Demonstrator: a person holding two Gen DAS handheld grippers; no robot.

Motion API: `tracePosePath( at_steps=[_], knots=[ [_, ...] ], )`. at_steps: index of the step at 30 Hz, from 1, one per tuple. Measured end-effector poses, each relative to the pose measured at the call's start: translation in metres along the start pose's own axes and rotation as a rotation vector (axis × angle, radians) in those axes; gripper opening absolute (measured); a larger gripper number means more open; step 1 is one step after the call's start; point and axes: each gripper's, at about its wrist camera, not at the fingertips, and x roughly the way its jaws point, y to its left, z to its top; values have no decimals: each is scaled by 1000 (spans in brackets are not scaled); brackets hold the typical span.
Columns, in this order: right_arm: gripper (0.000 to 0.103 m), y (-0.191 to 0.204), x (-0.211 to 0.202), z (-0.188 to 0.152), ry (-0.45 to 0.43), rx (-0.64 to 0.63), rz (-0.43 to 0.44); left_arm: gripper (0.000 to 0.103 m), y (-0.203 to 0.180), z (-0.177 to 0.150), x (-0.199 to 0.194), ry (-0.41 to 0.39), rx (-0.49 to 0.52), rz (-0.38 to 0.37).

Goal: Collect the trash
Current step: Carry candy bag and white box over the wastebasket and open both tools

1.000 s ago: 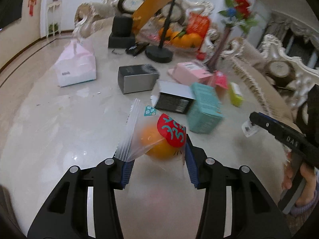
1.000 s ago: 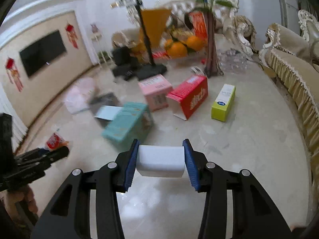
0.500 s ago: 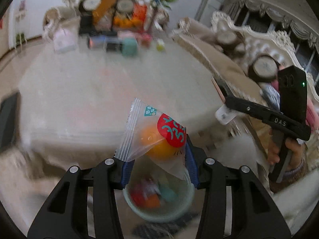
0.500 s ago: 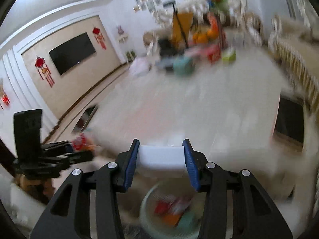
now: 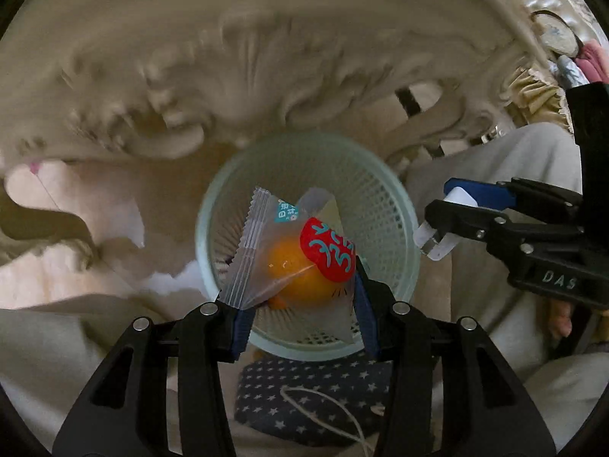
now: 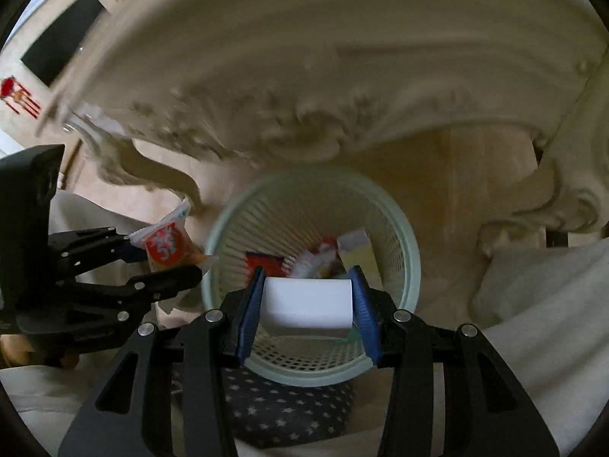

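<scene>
Two grippers hang over a pale green mesh wastebasket [image 5: 396, 205] that stands on the floor below a carved cream counter edge [image 6: 304, 122]. The left gripper [image 5: 300, 316] has its blue-padded fingers [image 5: 241, 327] pinching the lower edge of a clear snack packet [image 5: 293, 251] with a crimped seam, a red label and something orange inside; the packet stands up from between the fingers, directly above the basket's open mouth. The right gripper [image 6: 308, 304] has its fingers [image 6: 247, 304] clamped on the two sides of a small white box [image 6: 306, 302], which also sits over the basket's opening, just ahead of the fingertips. Beyond the white box, inside the basket, lie a pale yellow carton [image 6: 359, 255], a red wrapper [image 6: 264, 262] and some crumpled white pieces. Below both sets of fingers, nearer than the basket, a dark star-patterned fabric [image 5: 316, 396] shows, flanked by light trousers [image 6: 533, 323]. In the left view, the right gripper comes in from the right side, beside the basket rim.
</scene>
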Motion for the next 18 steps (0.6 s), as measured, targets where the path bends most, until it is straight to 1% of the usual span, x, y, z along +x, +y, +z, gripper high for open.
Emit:
tracePosePath(
  at_steps=[2, 4, 5, 6, 7, 8, 9, 10, 12, 15, 18],
  knots=[
    [43, -2, 6, 4, 18, 10, -2, 46, -1, 0, 10, 22, 10, 13],
    [43, 2, 4, 3, 11, -2, -7, 46, -3, -1, 16, 33, 22, 16],
    [43, 5, 4, 4, 6, -12, -13, 47, -3, -2, 18, 36, 24, 16],
    [43, 8, 3, -2, 0, -21, -19, 50, -4, -3, 20, 36, 24, 17],
    [43, 5, 0, -11, -3, -24, -23, 55, -4, -3, 20, 36, 23, 16],
    [43, 4, 0, -14, -2, -27, -26, 71, -3, -3, 20, 34, 17, 28],
    [46, 4, 0, -15, -3, -28, -27, 81, -2, -4, 19, 29, 13, 52],
    [56, 4, -1, -16, -8, -29, -28, 83, -2, -6, 15, 24, 11, 72],
    [68, 0, 0, -18, -27, -24, -49, 86, 0, -6, 12, 10, -3, 98],
    [68, -6, -4, -17, -42, 1, -47, 86, 7, -7, 4, -12, -31, 93],
    [68, -7, -11, -18, -60, 2, -55, 86, 8, -8, -12, -47, -24, 91]
  ],
)
